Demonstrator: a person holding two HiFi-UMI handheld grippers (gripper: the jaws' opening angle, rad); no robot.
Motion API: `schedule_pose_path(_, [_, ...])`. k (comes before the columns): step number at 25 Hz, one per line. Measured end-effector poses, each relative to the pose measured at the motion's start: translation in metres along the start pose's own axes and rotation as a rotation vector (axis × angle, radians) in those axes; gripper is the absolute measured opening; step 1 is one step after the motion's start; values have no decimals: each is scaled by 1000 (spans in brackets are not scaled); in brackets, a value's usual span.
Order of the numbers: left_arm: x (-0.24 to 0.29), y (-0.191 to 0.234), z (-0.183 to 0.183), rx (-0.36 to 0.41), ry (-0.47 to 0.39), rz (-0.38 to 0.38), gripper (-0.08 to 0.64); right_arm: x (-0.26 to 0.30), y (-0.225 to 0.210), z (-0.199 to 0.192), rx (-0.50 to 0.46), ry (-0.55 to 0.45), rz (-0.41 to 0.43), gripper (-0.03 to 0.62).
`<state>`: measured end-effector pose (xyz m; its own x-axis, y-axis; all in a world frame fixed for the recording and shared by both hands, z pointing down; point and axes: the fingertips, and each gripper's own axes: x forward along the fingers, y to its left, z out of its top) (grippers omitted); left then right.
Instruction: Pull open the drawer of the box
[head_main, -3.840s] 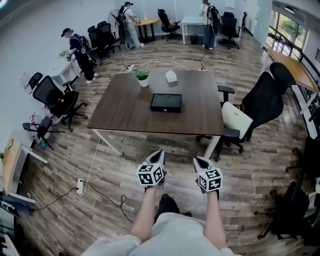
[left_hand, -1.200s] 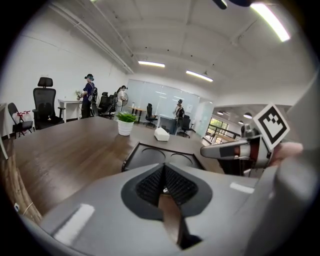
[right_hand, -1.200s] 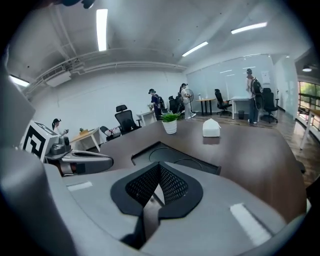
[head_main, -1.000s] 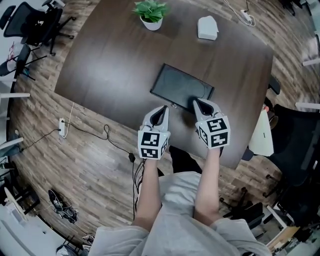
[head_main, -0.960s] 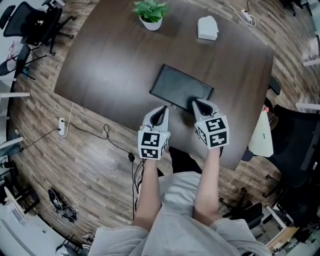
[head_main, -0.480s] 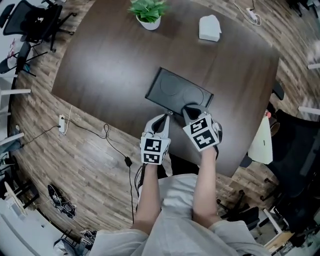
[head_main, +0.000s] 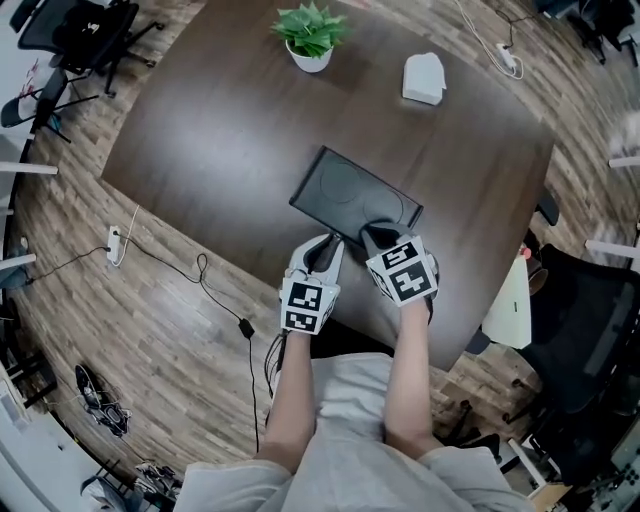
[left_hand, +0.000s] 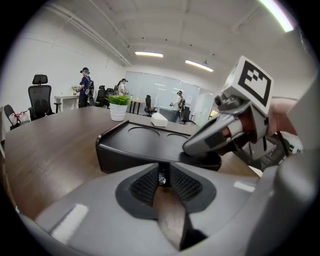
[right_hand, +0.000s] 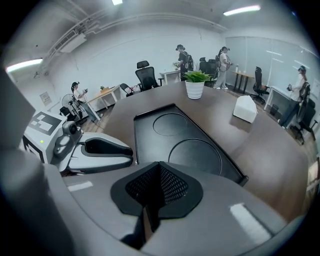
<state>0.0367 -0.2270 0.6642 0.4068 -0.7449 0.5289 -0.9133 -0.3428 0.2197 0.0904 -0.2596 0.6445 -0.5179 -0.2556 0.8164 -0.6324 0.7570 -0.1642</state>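
A flat black box (head_main: 355, 200) with two round recesses in its lid lies on the dark wooden table (head_main: 200, 130). My left gripper (head_main: 328, 243) points at the box's near front face (left_hand: 135, 150). Its jaws are opening, and the small silver drawer knob (left_hand: 161, 178) sits in the narrow gap between the pads (left_hand: 145, 185). My right gripper (head_main: 378, 235) is shut, with its tips resting on the lid's near right corner (left_hand: 200, 159). In the right gripper view the lid (right_hand: 170, 135) stretches ahead, and the left gripper (right_hand: 131, 149) lies low at the left.
A potted plant (head_main: 311, 35) and a white tissue box (head_main: 423, 78) stand on the table's far side. A black office chair (head_main: 590, 340) is at the right. A power strip and cable (head_main: 112, 243) lie on the floor at the left. People stand far off.
The person has walked up to the table. In the last second the right gripper swung left onto the box's near corner, while the left gripper stayed at the front edge.
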Motion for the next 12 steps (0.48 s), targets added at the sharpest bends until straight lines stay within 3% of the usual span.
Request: schedule_pose_path(12, [17,-2,-9,88,50,-31,163,-2,0,3,15,19,14,3])
